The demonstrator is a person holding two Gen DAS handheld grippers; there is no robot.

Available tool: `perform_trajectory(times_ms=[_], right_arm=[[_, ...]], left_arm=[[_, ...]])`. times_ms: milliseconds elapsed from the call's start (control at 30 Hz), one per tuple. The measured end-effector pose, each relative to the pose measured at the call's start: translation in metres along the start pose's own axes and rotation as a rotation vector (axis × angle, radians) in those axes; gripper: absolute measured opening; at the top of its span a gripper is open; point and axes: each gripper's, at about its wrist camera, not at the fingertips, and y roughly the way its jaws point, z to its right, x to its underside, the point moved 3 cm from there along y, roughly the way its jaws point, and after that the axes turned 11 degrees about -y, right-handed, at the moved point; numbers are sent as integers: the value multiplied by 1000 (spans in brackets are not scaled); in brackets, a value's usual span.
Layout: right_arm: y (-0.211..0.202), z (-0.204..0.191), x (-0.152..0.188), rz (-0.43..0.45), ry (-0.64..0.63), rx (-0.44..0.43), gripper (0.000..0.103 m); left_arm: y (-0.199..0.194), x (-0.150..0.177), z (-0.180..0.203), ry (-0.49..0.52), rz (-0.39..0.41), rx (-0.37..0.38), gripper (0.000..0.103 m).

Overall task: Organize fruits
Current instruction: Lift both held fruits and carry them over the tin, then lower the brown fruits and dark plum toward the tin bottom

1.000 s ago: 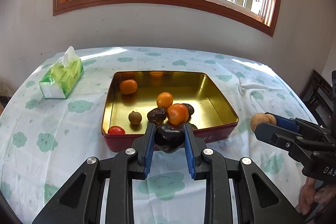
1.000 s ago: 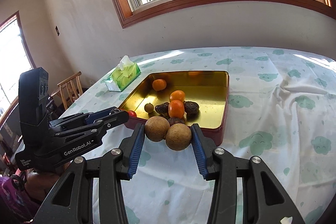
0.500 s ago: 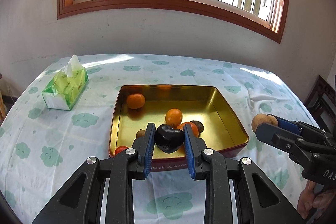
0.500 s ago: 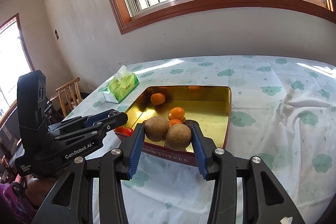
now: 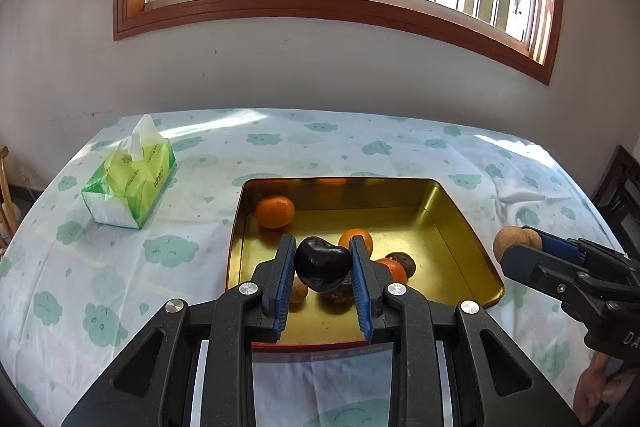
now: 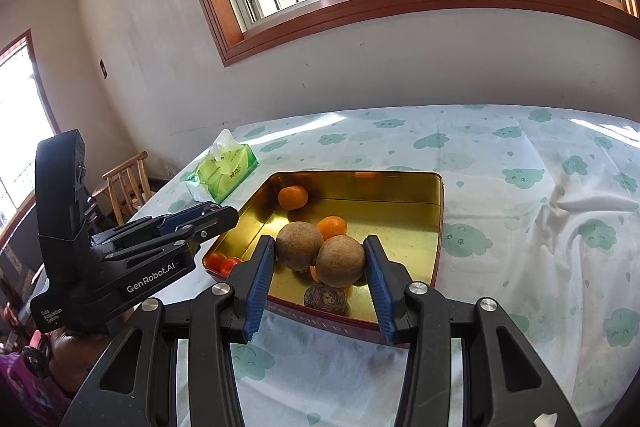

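Note:
A gold tin tray (image 5: 452, 211) with red outer walls sits on the cloud-print tablecloth and holds several fruits, among them oranges (image 5: 275, 211) and dark fruits. My left gripper (image 5: 322, 264) is shut on a dark purple fruit (image 5: 321, 263) and holds it above the tray's near part. My right gripper (image 6: 320, 259) is shut on two brown round fruits (image 6: 339, 261) and holds them above the tray's (image 6: 416, 187) near edge. The right gripper also shows at the right of the left wrist view (image 5: 520, 247).
A green tissue pack (image 5: 130, 179) lies on the table left of the tray, also seen in the right wrist view (image 6: 224, 173). Two red tomatoes (image 6: 222, 263) lie in the tray's near-left corner. A wooden chair (image 6: 128, 183) stands past the table's left side.
Both grippers have moved forward from the table in front of the tray to above the tray's near part, each still holding its fruit.

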Motion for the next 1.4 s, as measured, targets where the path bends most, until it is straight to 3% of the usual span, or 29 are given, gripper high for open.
perform_trajectory(times_ms=[1400], right_arm=[[42, 13, -3, -34, 24, -9, 42]], left_arm=[[42, -12, -10, 2, -24, -32, 28]])
